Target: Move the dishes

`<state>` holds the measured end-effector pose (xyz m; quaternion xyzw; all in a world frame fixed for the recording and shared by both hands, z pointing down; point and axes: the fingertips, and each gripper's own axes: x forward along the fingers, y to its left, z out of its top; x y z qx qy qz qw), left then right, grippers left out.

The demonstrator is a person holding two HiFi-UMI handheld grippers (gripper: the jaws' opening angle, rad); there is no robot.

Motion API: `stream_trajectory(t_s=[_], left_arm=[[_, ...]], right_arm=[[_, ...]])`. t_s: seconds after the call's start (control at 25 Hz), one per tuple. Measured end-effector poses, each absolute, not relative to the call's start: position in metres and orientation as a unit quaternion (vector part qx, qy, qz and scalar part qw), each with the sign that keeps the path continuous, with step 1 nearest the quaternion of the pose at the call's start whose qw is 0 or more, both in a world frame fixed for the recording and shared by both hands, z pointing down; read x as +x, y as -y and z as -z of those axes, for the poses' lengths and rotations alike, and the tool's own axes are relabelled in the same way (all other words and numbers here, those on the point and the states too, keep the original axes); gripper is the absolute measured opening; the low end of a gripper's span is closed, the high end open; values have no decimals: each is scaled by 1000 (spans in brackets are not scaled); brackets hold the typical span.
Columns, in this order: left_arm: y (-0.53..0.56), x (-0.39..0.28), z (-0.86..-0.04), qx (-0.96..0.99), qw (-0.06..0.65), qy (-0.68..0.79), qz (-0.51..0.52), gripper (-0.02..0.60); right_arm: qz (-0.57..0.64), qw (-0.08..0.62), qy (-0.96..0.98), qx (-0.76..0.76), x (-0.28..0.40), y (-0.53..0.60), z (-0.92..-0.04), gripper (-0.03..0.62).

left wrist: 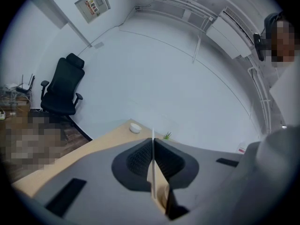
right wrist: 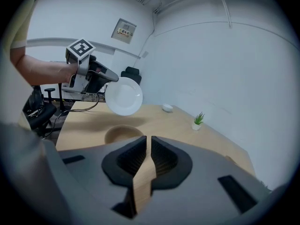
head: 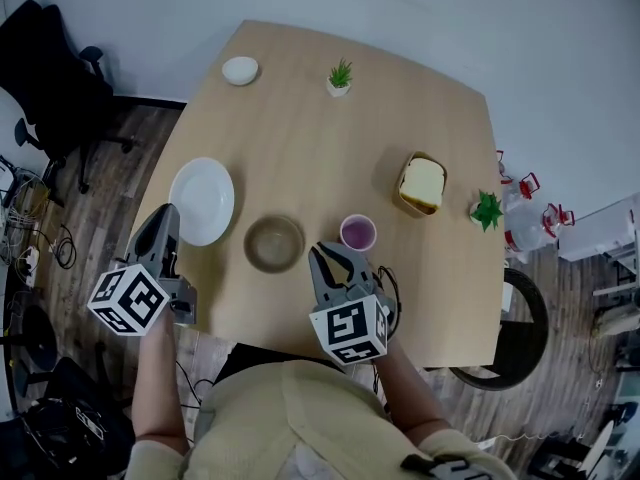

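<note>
Left gripper view is showing the left gripper (left wrist: 153, 146) being clamped on the rim of the white plate (left wrist: 153, 172), which is being seen edge-on as a thin line between the pads. In the right gripper view the plate is being held clear of the surface (right wrist: 159, 121), tilted, above and just beside the brown bowl (right wrist: 123, 134). The right gripper (right wrist: 149, 156) is being held low over the surface with its jaws narrowly apart and nothing between them; only bare wood is showing through the gap.

The step in hand is being judged as the transfer of the plate, though its destination is not being given. Since only the rim is being pinched, a swing or slip is being risked, so a steady wrist and an unhurried path are being called for. The plate is best being levelled before it is lowered, while the bowl and the purple cup (head: 358, 232) are being given room. Release is being advised only once the plate is lying flat on the surface.
</note>
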<state>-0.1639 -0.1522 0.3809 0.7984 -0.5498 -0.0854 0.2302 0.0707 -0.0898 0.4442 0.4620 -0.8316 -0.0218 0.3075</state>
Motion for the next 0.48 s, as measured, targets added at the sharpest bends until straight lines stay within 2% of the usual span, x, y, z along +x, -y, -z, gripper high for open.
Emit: stream_trajectory(t_s=[0.48], left_arm=[[100,-191,-403,776,262,565,105,24]], right_arm=[[13,312,823,474,55,65,-446,41]])
